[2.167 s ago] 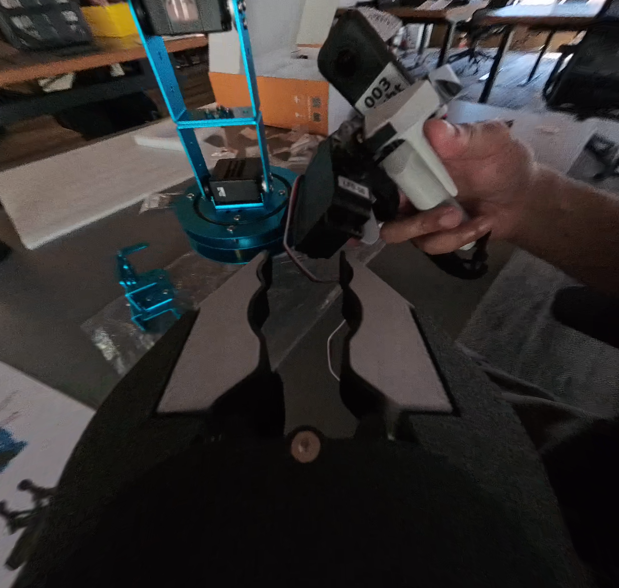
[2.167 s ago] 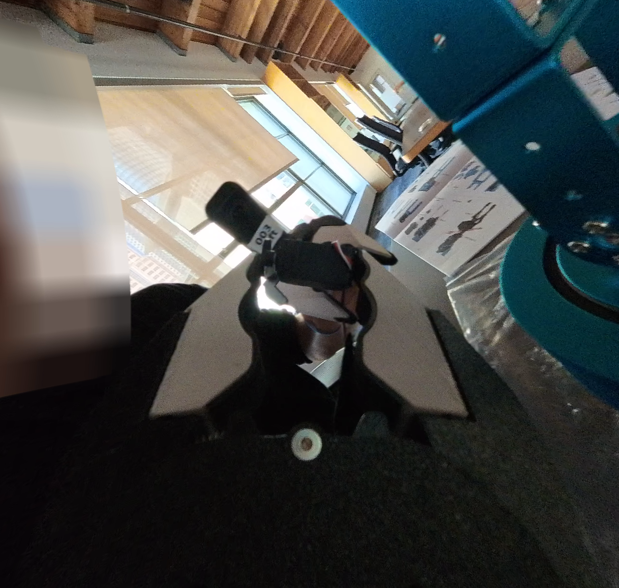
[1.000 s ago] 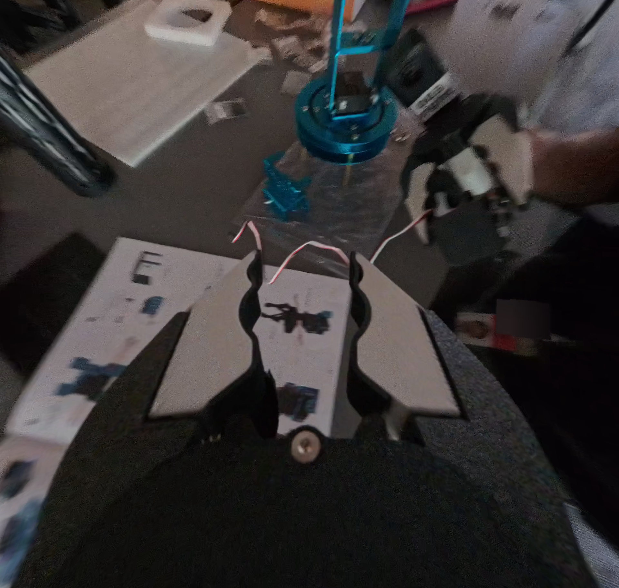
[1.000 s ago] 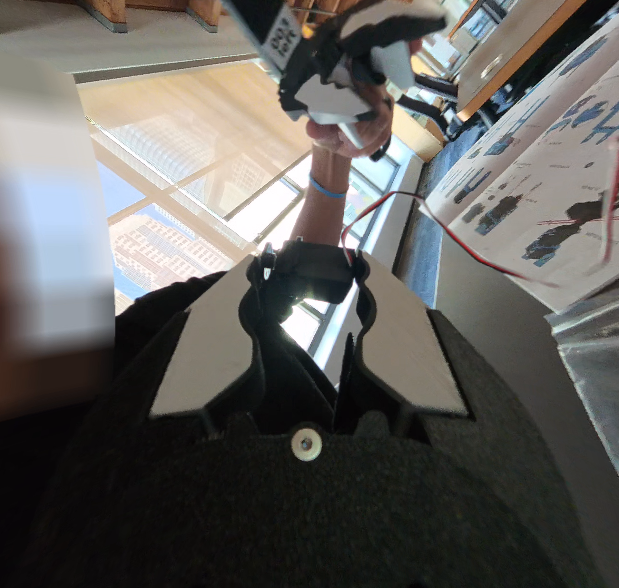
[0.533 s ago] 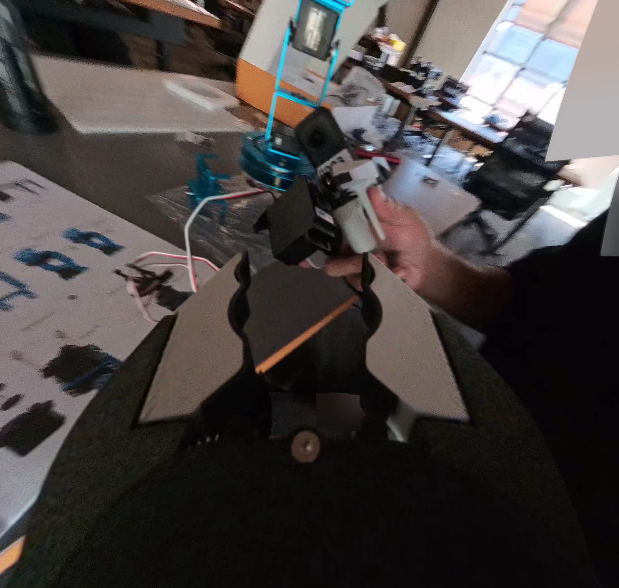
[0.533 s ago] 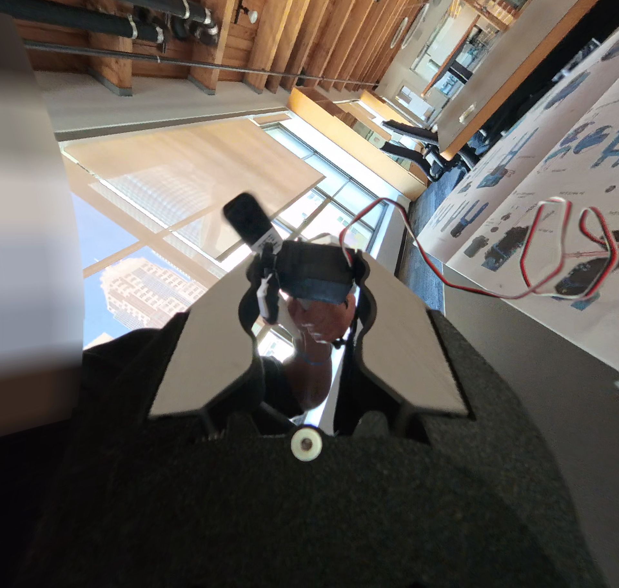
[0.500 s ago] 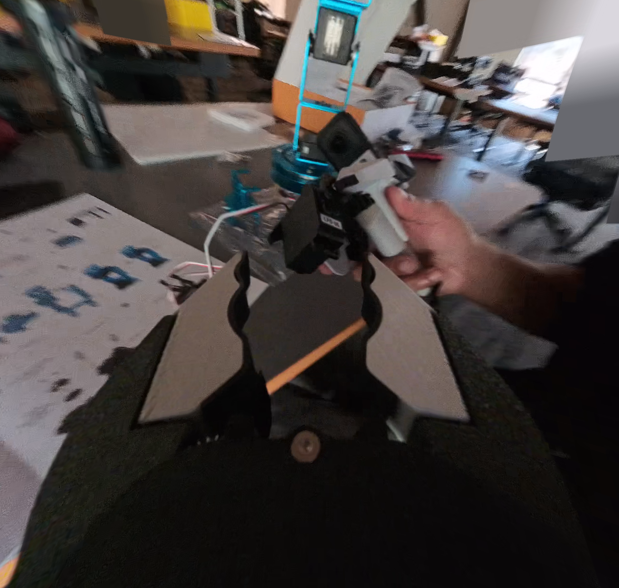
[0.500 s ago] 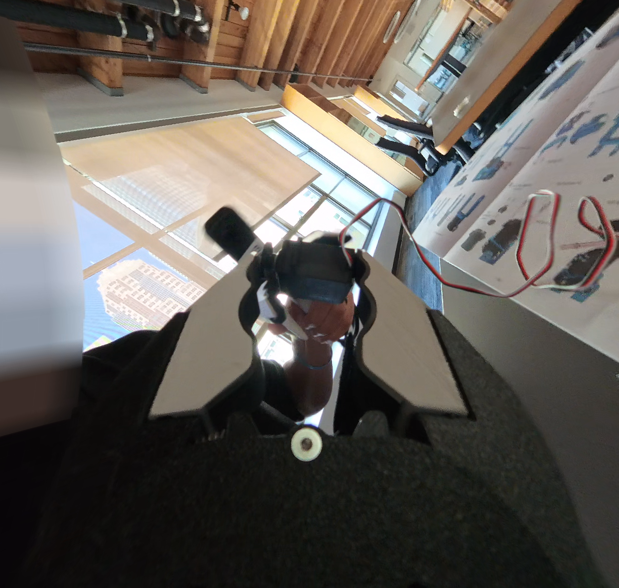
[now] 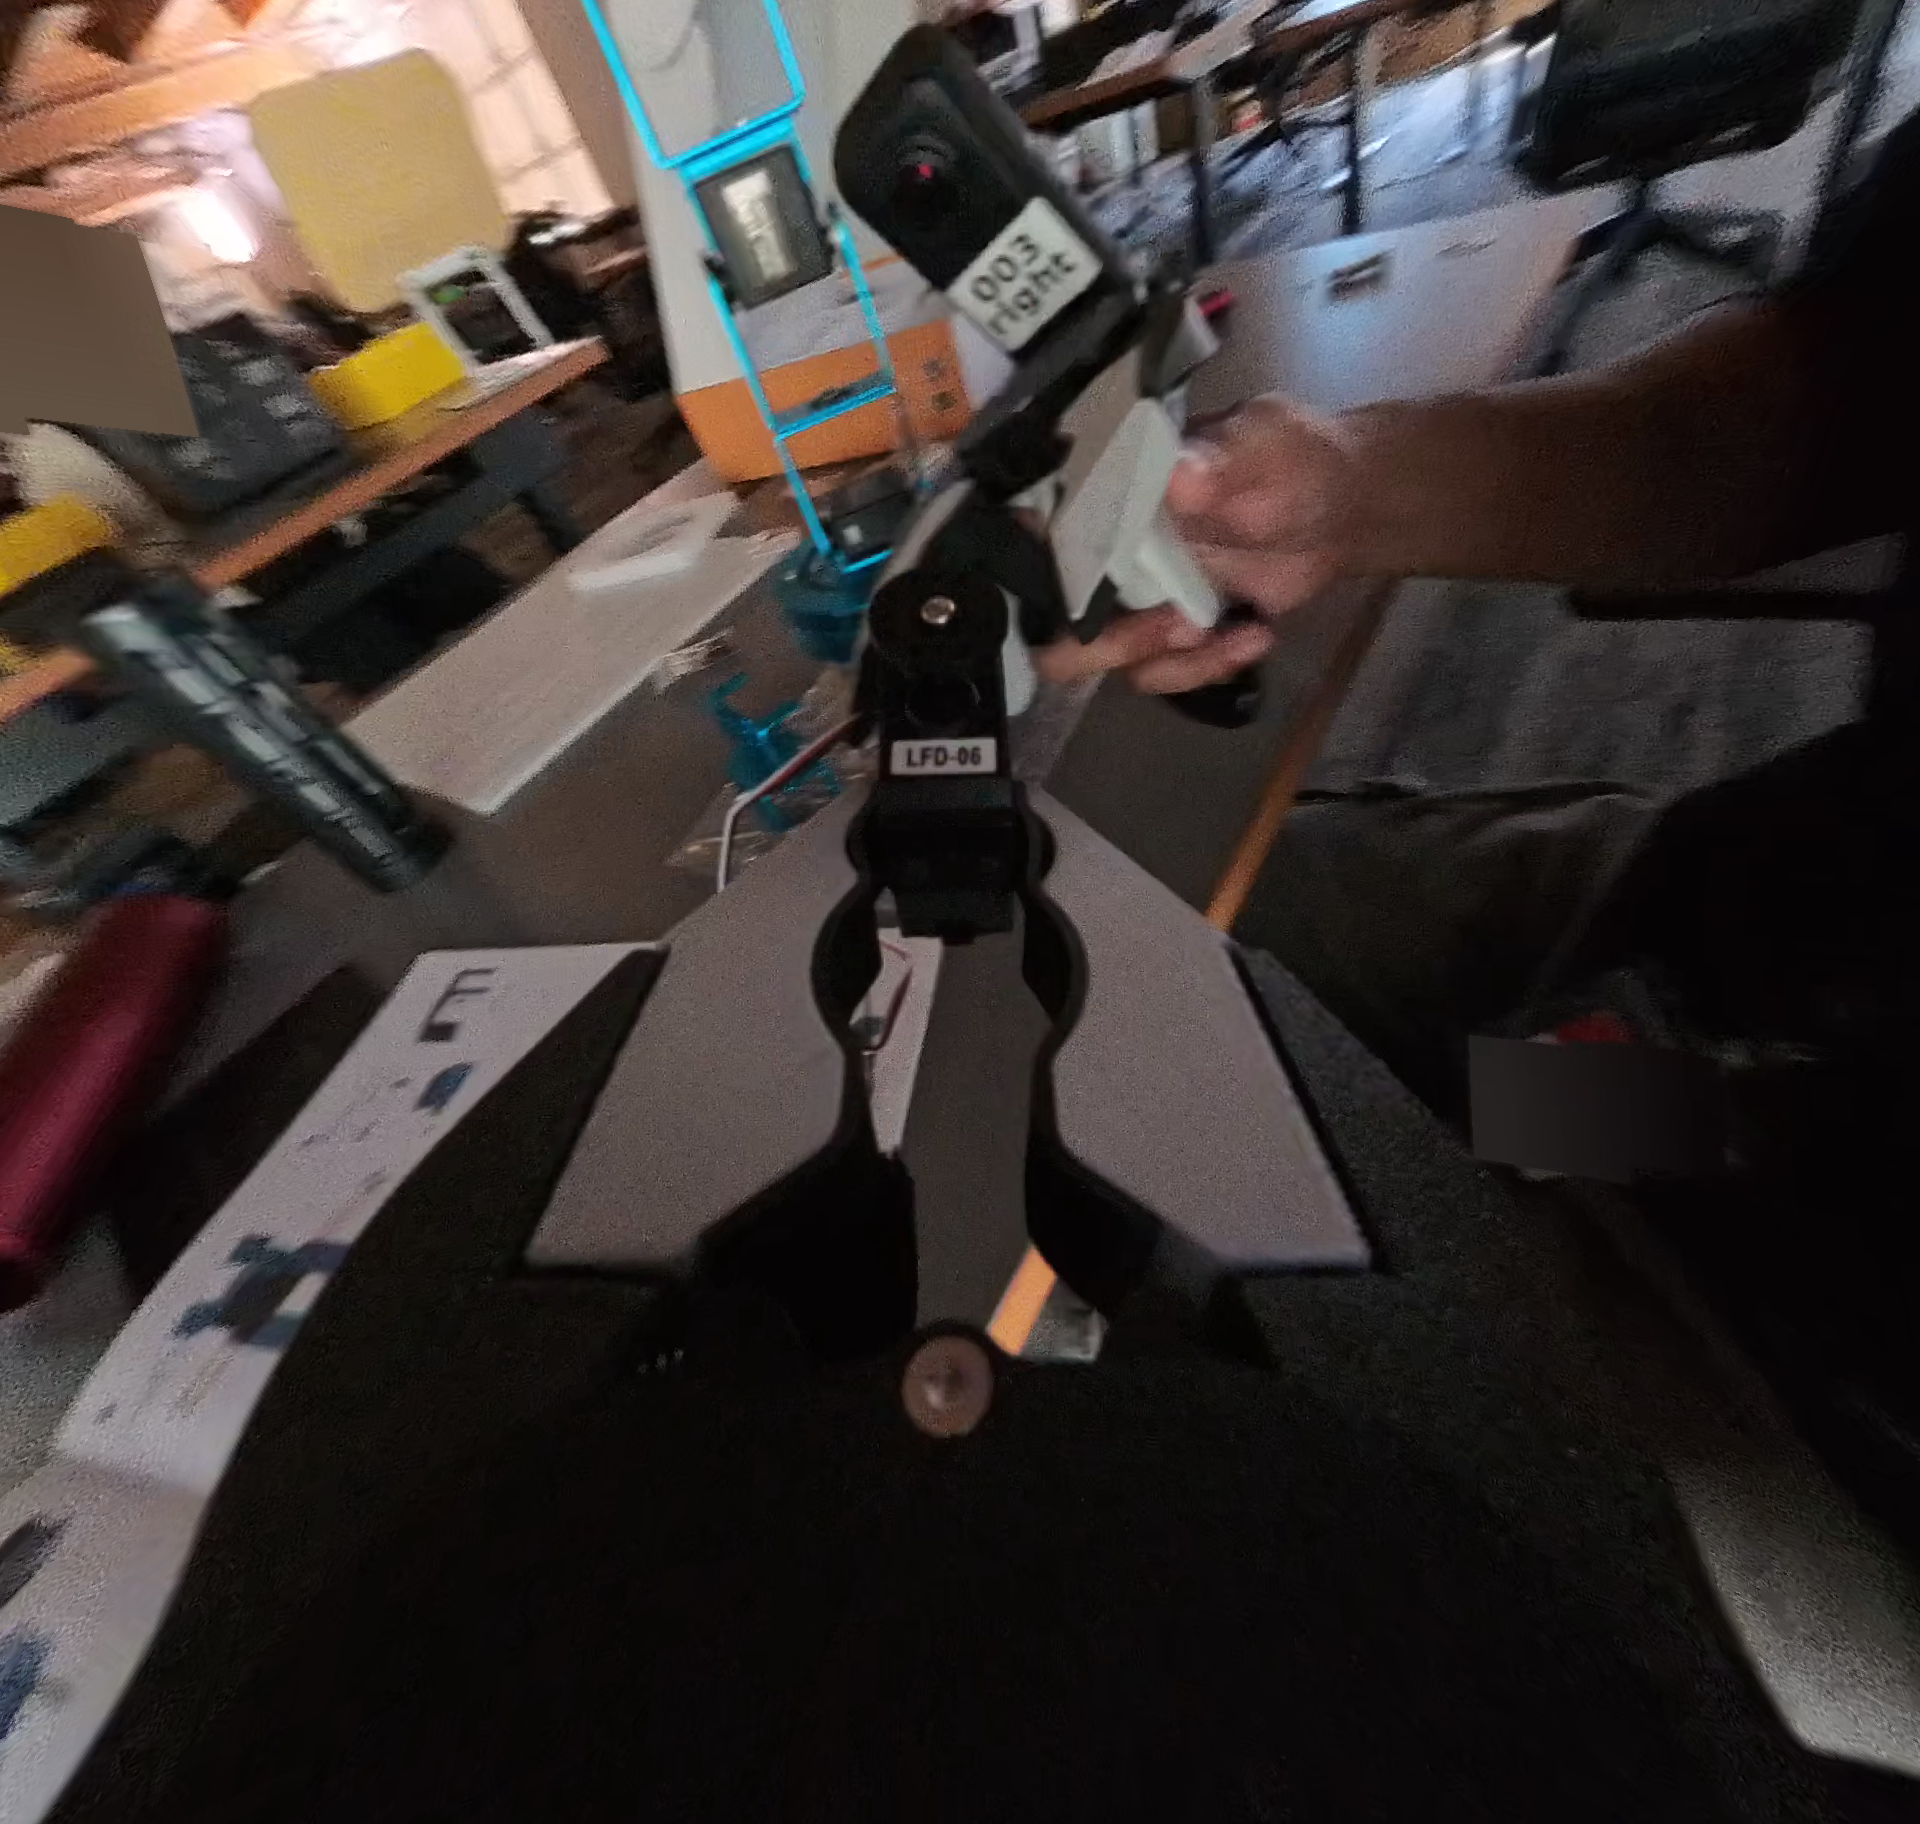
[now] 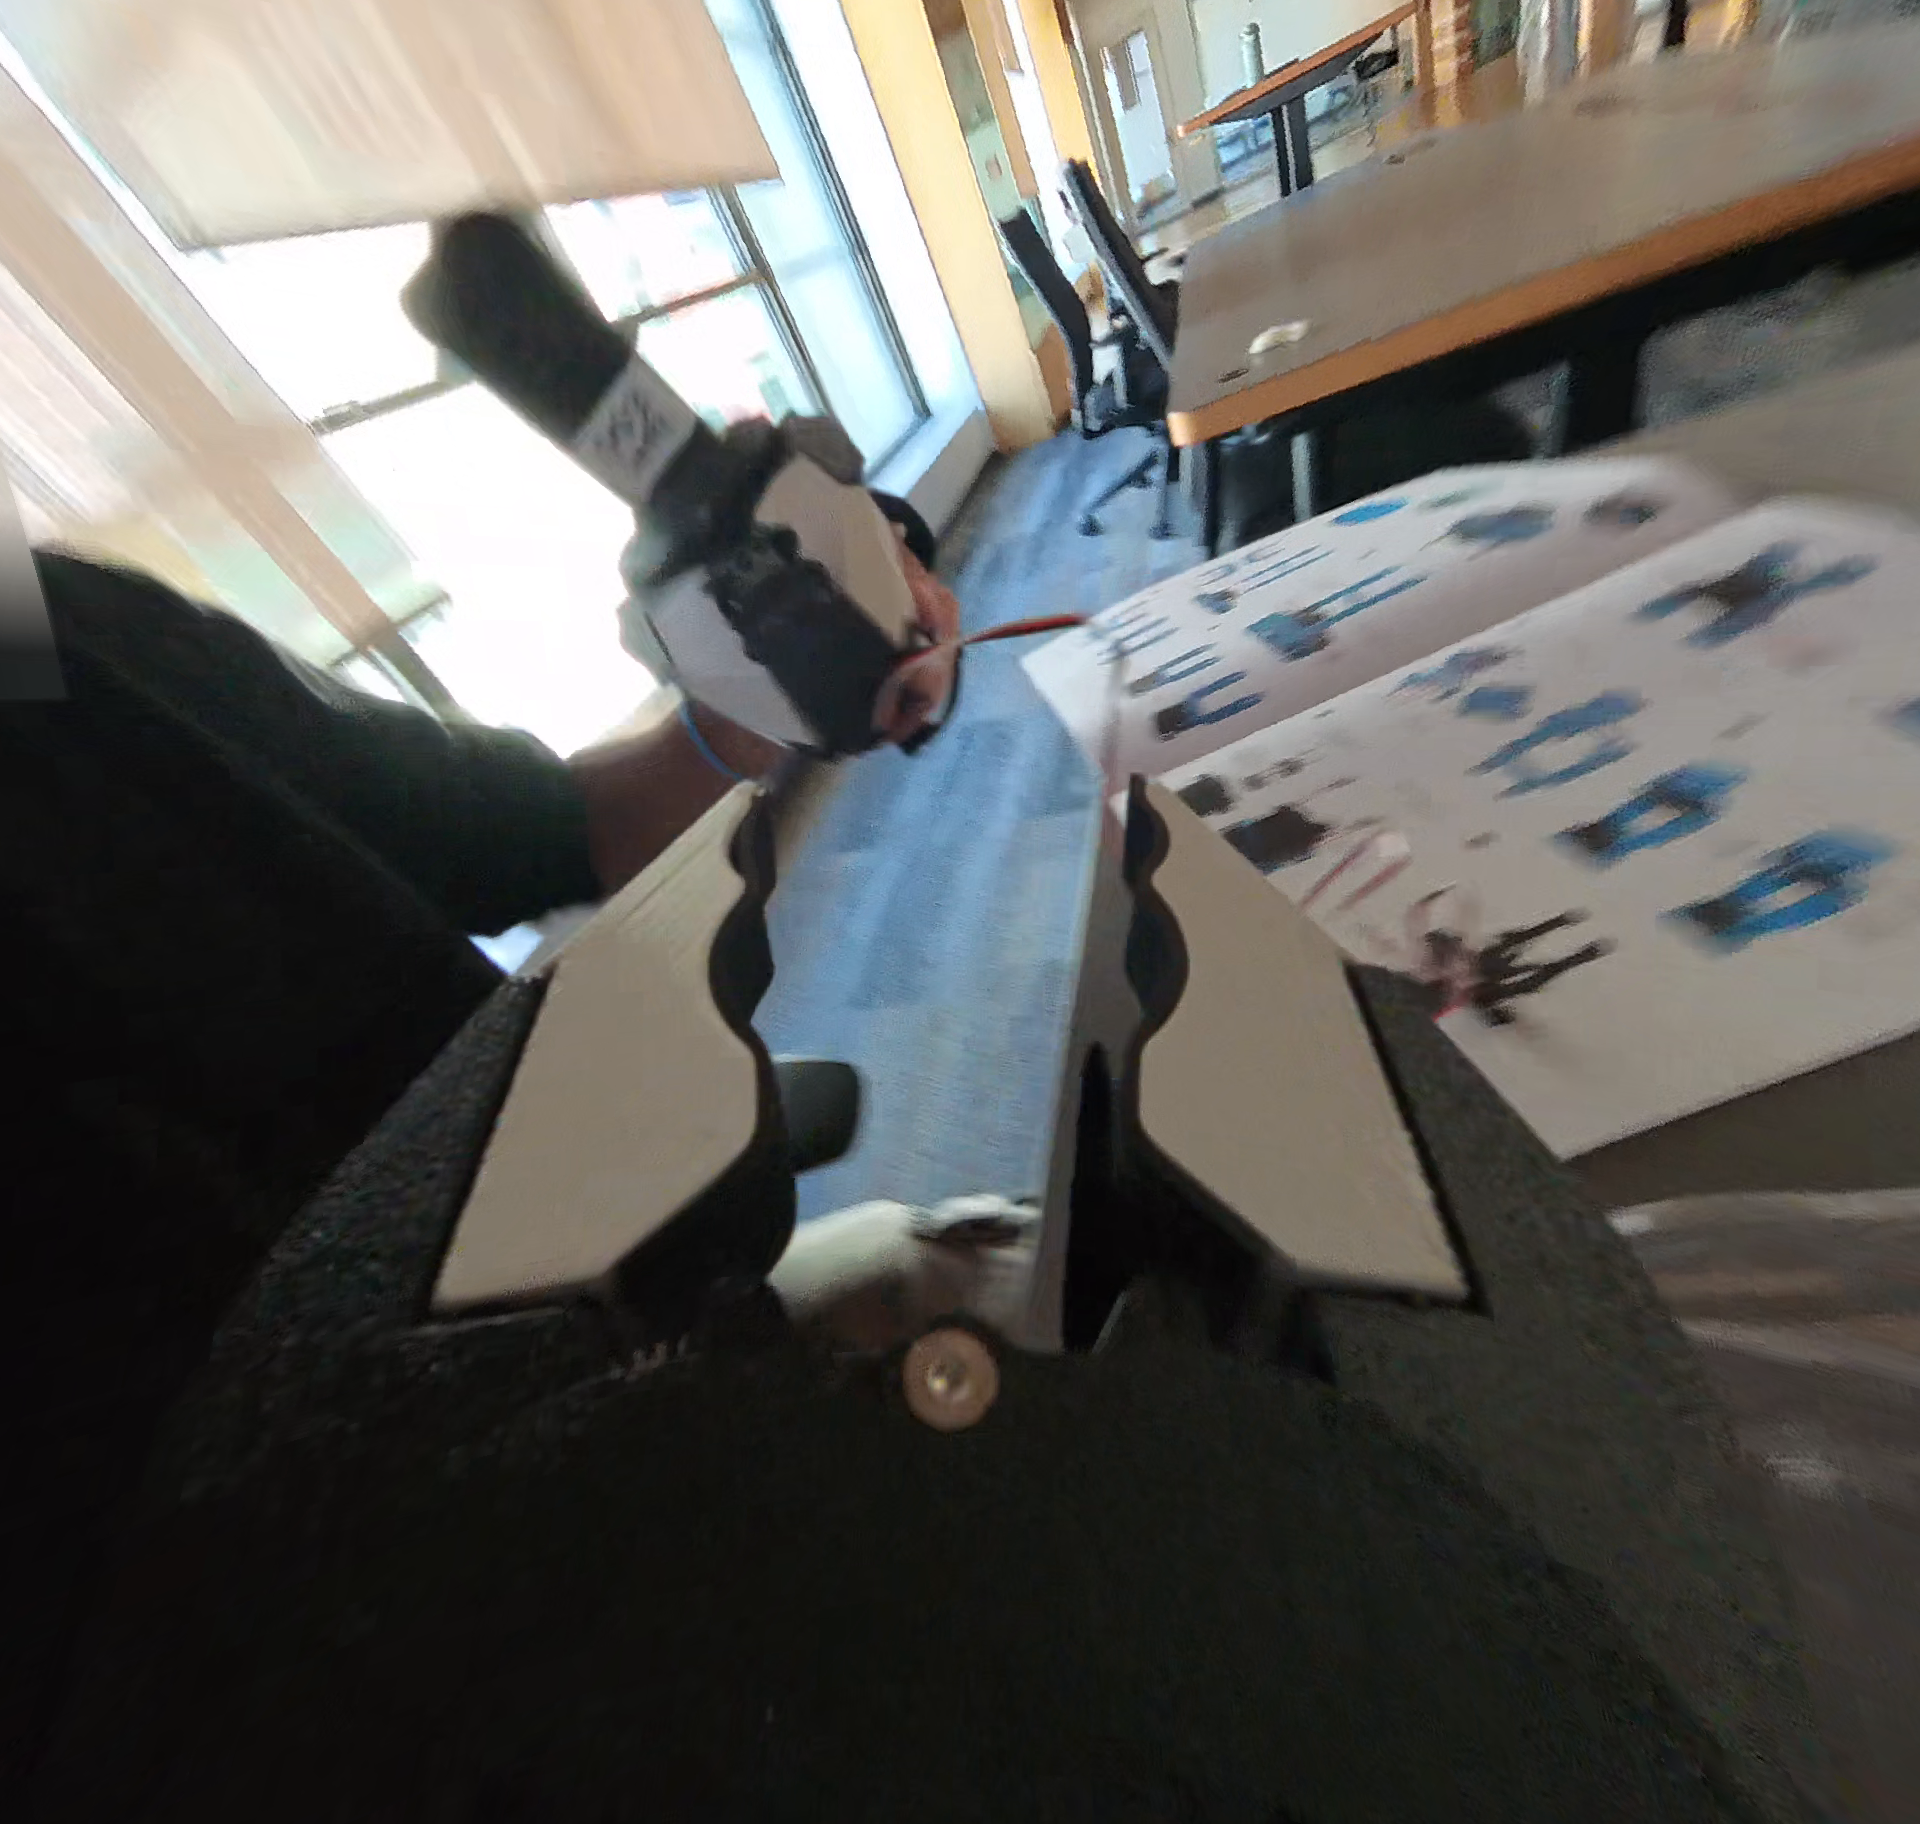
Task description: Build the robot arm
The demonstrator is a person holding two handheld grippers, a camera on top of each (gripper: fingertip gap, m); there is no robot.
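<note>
Centrally, the left gripper [image 9: 940, 870] pinches a black box-shaped servo motor [image 9: 940, 818] between its scalloped grey fingertips, jaws narrowed onto the casing; the motor's round horn points upward, and its lower body is hidden between the fingers. A red-and-white wire [image 9: 769, 798] trails from it, partly hidden behind the left finger. Beyond, the right gripper [image 9: 1049, 527], held by a hand [image 9: 1247, 538], appears blurred, its fingers indistinct. The right wrist view shows the right gripper [image 10: 940, 818] with jaws spread wide and empty. A white printed instruction sheet [image 10: 1558, 787] with blue figures lies on the grey table [image 9: 1143, 798]. Farther off stands a blue anodised metal bracket frame [image 9: 769, 247] on a round base, its detail smeared.
</note>
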